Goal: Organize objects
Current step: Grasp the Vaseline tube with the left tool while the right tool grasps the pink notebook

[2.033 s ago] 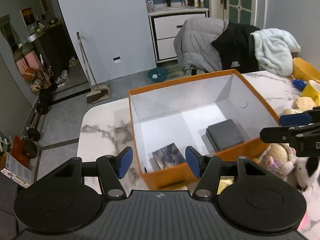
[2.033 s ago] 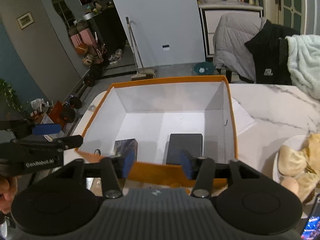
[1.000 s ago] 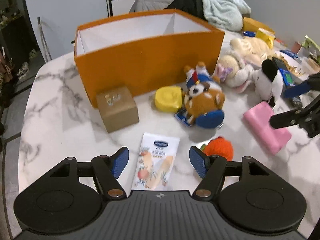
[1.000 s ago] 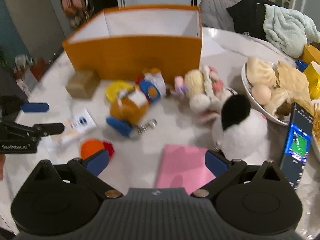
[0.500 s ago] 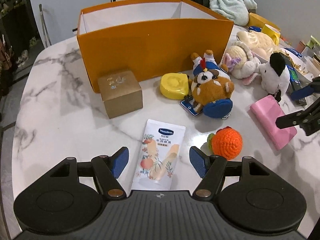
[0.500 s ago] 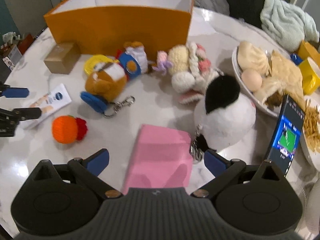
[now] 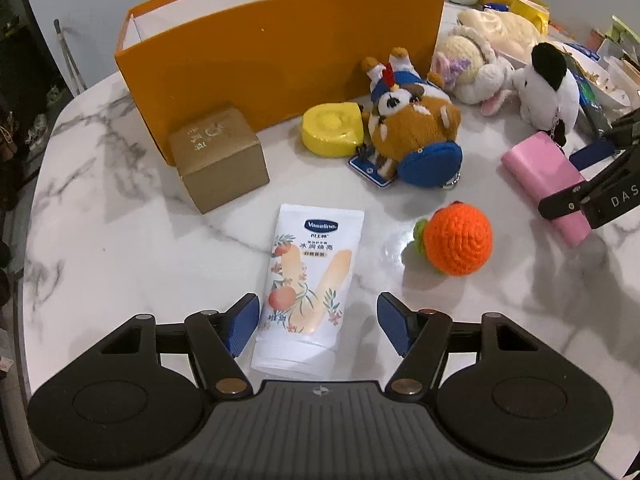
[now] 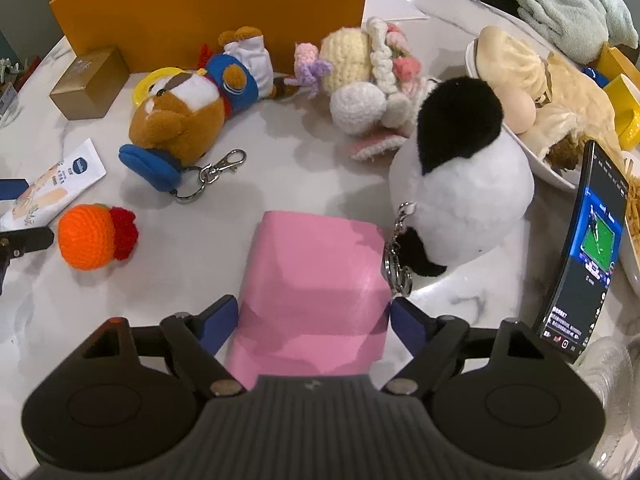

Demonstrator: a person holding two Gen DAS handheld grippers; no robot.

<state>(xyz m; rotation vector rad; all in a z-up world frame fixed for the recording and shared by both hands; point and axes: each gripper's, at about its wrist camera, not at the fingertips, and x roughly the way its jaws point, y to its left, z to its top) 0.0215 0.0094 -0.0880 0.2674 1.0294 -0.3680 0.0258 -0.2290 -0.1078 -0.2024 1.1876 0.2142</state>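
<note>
My left gripper [image 7: 318, 325] is open, its blue pads on either side of the lower end of a white Vaseline tube [image 7: 310, 284] lying on the marble table. My right gripper [image 8: 314, 324] is open around the near end of a pink pack [image 8: 316, 292], pads close to its sides. An orange box [image 7: 280, 44] stands at the back; it also shows in the right wrist view [image 8: 208, 8]. The tube also shows at the left of the right wrist view [image 8: 56, 180].
A gold box [image 7: 218, 156], yellow case [image 7: 332, 128], brown plush keychain [image 7: 416, 128], orange knitted ball [image 7: 456, 240], crochet doll [image 8: 360, 72] and black-and-white plush [image 8: 460, 168] lie about. A food plate [image 8: 552, 172] and standing phone [image 8: 584, 248] are at right.
Both grippers moved from over the orange box down to the table front. The left has come in around the tube, the right around the pink pack, with its jaws narrowing.
</note>
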